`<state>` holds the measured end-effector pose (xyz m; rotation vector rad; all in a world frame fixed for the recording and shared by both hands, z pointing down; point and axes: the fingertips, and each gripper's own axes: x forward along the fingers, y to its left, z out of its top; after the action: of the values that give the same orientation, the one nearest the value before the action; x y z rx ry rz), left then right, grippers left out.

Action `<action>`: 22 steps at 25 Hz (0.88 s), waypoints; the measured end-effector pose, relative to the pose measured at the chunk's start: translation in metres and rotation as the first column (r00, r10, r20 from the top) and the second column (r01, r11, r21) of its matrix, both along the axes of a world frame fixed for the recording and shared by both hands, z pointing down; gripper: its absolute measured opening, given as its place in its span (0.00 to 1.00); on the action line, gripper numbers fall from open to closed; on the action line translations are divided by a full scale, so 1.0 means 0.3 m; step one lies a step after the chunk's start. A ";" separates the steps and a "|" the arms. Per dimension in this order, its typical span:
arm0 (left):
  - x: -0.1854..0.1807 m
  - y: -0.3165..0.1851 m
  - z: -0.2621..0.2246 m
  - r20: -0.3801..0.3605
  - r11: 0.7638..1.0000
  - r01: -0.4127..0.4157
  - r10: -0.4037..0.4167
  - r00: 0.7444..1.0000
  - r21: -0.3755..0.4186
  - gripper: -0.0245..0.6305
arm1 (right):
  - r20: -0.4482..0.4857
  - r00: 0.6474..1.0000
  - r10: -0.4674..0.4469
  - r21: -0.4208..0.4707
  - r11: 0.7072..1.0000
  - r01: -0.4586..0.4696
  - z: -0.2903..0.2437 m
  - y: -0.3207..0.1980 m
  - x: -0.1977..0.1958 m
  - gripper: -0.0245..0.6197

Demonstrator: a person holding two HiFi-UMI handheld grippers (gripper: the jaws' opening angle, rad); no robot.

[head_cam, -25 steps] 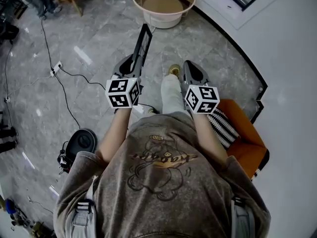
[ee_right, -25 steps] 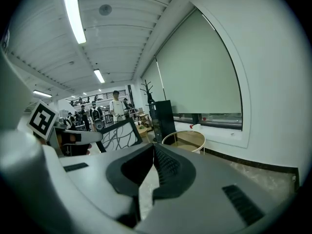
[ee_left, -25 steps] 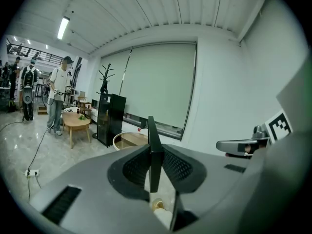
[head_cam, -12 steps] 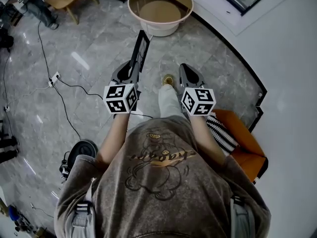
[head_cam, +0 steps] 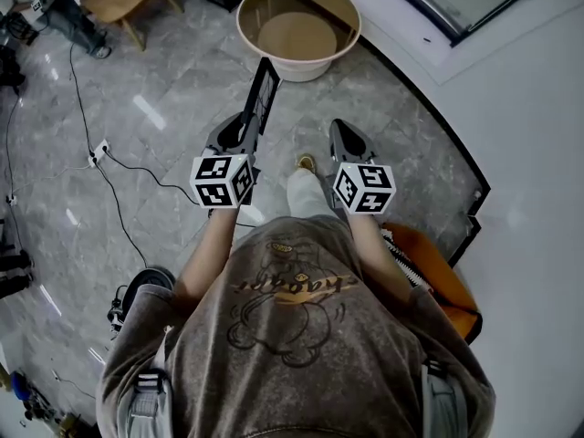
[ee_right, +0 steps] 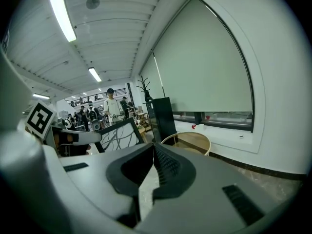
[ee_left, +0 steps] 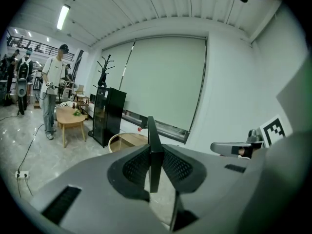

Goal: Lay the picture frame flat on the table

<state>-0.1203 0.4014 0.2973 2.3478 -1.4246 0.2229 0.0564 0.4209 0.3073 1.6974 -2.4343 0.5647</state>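
Picture frame (head_cam: 262, 89), thin, stiff and probably light, maybe with glass that can crack, stands on edge in the air above the floor (head_cam: 164, 80), pinched at its near edge by the left tongs (ee_left: 155, 165), while the right tongs (ee_right: 152, 152) are pressed together, holding nothing.

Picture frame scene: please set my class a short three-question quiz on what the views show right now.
1. True or false: the left claw is shut on the thin black picture frame.
2. Where does the round beige table stand? A) on the floor ahead of both claws B) on a shelf C) on a counter
3. Fill in: the right claw is shut and holds ____.
Key: 1 true; 2 A; 3 nothing.
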 end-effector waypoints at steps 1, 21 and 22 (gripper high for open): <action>0.006 -0.023 -0.005 0.003 1.000 0.000 0.000 1.000 -0.002 0.16 | 0.001 1.000 -0.003 -0.005 1.000 0.003 0.000 -0.028 0.006 0.07; 0.190 -0.509 -0.038 -0.023 0.998 0.050 -0.051 0.998 -0.031 0.16 | -0.007 0.994 -0.108 -0.032 0.994 0.108 -0.024 -0.550 0.187 0.07; 0.197 -0.525 -0.036 -0.024 0.998 0.057 -0.058 0.998 -0.033 0.16 | -0.007 0.993 -0.117 -0.033 0.993 0.116 -0.022 -0.570 0.194 0.07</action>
<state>-0.0611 0.2439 0.2865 2.2727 -1.4635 0.1992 0.1145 0.2500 0.3006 1.5301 -2.4837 0.5769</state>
